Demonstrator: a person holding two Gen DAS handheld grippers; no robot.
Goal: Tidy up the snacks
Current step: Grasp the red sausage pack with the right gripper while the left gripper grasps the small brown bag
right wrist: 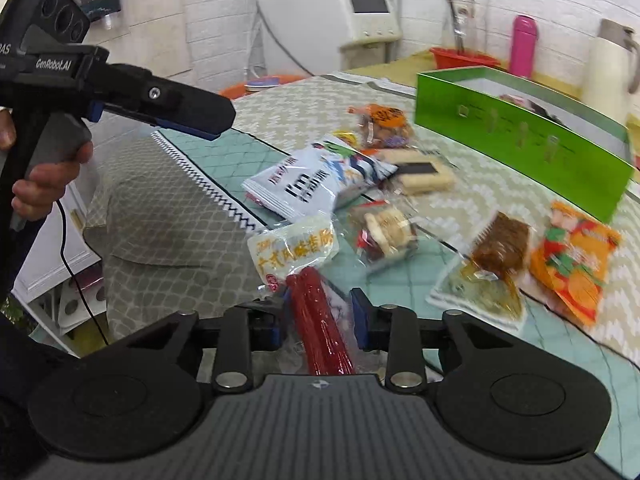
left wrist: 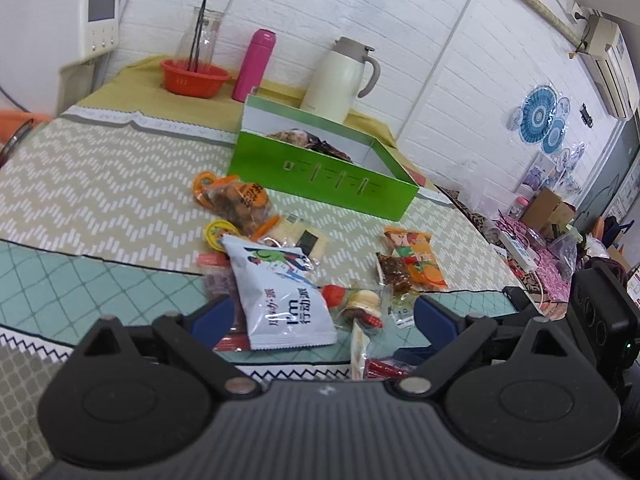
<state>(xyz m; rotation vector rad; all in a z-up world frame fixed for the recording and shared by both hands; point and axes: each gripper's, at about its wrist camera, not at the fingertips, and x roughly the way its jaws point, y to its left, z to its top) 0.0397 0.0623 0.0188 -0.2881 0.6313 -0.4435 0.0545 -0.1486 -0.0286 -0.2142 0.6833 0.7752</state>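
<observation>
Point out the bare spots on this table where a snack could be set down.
Free: the chevron cloth left of the green box, between the red basket and the snack pile. Crowded: the pile itself, before both grippers.

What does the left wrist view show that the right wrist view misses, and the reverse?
Left wrist only: blue patterned paper fans and a wall air conditioner.
Right wrist only: the hand holding the left claw, and the right claw straddling a red sausage pack.
Both: green cardboard box, white-blue snack bag, pink flask.
</observation>
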